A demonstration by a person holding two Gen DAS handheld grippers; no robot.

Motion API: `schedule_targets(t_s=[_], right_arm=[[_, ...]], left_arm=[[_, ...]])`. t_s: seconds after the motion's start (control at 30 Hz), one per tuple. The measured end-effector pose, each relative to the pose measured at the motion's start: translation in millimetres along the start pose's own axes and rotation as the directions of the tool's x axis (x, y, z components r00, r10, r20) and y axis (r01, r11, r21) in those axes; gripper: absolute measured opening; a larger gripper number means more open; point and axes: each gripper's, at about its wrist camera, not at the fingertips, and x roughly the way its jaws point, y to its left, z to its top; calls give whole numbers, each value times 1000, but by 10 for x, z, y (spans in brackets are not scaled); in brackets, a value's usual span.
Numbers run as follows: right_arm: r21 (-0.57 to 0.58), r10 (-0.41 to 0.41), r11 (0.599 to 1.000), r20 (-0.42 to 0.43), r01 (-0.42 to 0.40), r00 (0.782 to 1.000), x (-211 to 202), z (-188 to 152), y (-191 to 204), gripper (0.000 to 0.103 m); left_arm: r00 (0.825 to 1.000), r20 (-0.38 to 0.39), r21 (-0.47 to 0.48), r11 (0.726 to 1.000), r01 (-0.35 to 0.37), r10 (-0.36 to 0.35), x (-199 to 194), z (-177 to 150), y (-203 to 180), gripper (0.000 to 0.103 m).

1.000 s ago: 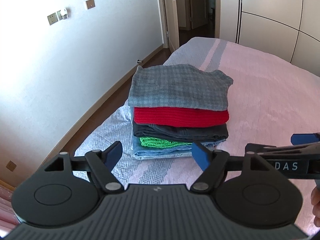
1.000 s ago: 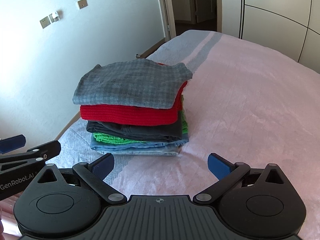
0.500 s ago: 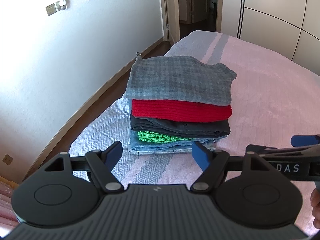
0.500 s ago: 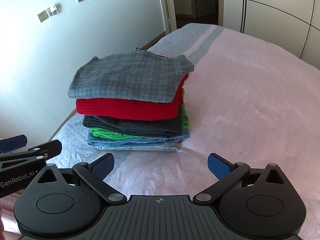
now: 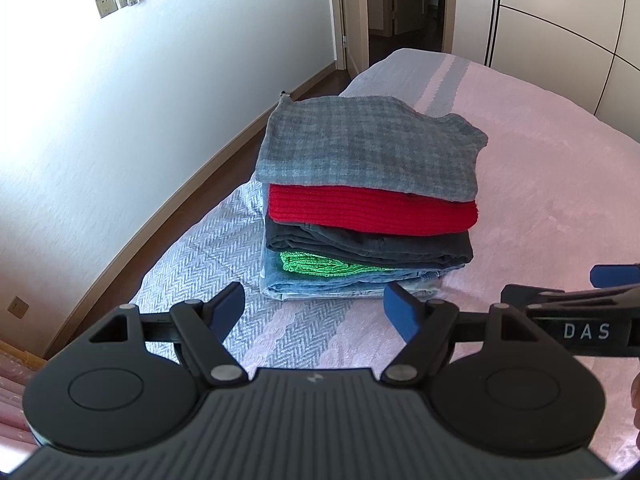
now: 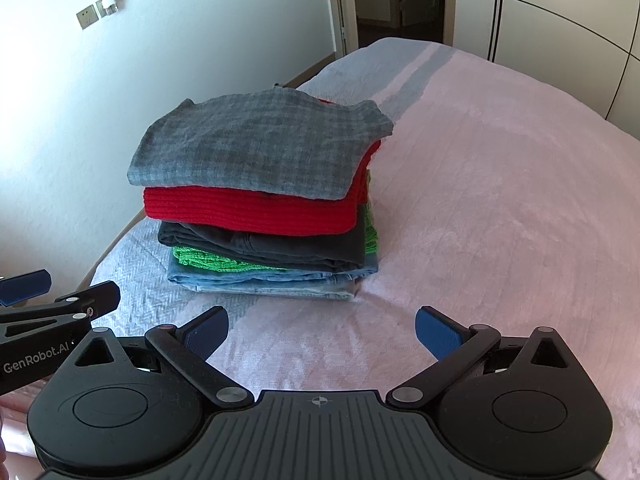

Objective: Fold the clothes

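At mid-frame on the bed (image 5: 540,168) stands a stack (image 5: 372,208) of folded clothes: grey check on top, then red knit, dark, green, denim. The left hand-held gripper (image 5: 316,312) and right hand-held gripper (image 6: 322,330) hover before it, both spread and empty. No loose garment shows, so the folding looks done here; nothing settles a next move.
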Motion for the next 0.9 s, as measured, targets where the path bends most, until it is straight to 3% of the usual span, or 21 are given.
schedule_targets(t_s=[0.9], right_arm=[[10, -6, 1000, -75, 6, 997, 323, 27, -92, 102]], left_arm=[[998, -55, 1, 1000, -8, 8, 297, 5, -34, 74]])
